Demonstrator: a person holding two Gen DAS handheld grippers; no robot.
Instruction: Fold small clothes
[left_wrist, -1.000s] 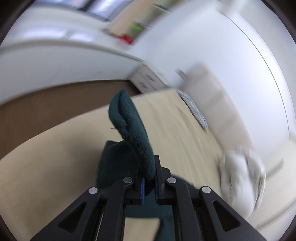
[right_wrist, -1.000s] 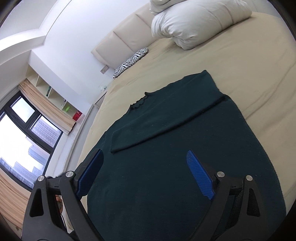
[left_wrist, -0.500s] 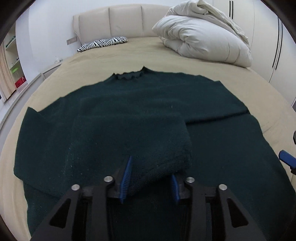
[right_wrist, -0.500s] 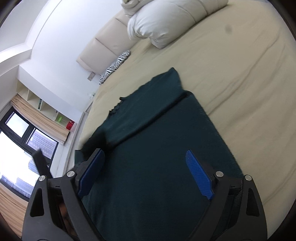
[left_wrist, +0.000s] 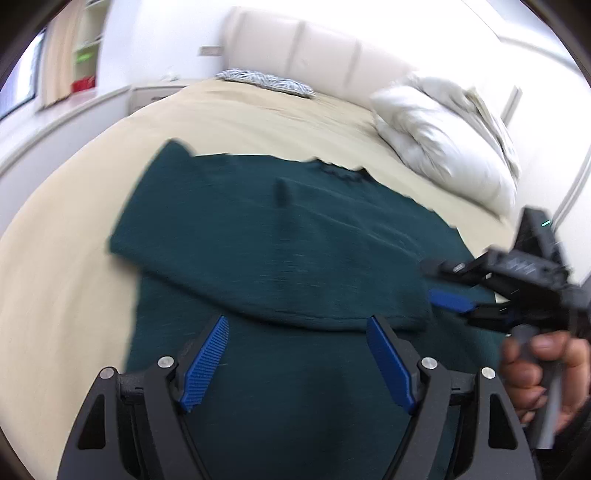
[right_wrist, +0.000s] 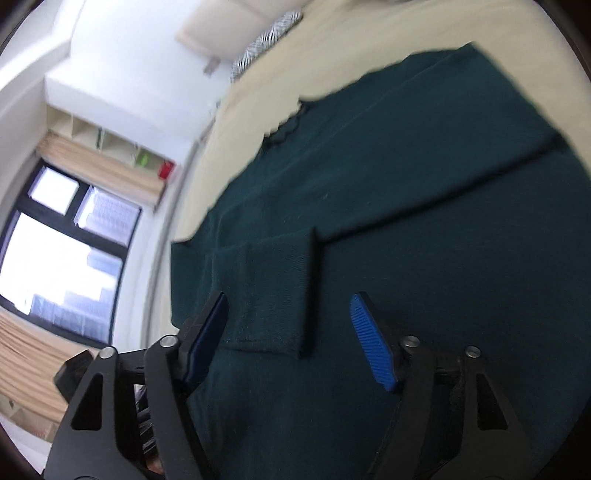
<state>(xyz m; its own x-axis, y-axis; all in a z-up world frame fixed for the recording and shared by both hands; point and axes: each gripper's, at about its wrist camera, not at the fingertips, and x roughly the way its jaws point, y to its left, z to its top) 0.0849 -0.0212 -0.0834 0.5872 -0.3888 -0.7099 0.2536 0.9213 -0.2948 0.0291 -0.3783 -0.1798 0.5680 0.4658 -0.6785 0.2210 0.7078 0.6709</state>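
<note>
A dark green sweater (left_wrist: 295, 240) lies flat on the beige bed (left_wrist: 74, 258). One sleeve (left_wrist: 280, 280) is folded across its body, and its cuff (right_wrist: 273, 295) shows in the right wrist view. My left gripper (left_wrist: 295, 321) hovers just short of that sleeve. Its jaws are opening and nothing is between the blue pads. My right gripper (right_wrist: 289, 297) is low over the cuff with its jaws closing. The cuff lies between the fingers but the pads do not press on it. The left wrist view shows the right gripper (left_wrist: 432, 282) at the sweater's right edge.
A person's hand (left_wrist: 535, 369) holds the right gripper's handle. A white duvet (left_wrist: 443, 147) and a zebra pillow (left_wrist: 266, 79) lie near the padded headboard (left_wrist: 314, 44). A window (right_wrist: 55, 240) and wall shelves (right_wrist: 110, 144) stand beyond the bed's left side.
The left gripper carried the sleeve over the sweater, let it go and opened. The right gripper came down over the cuff and its jaws have narrowed.
</note>
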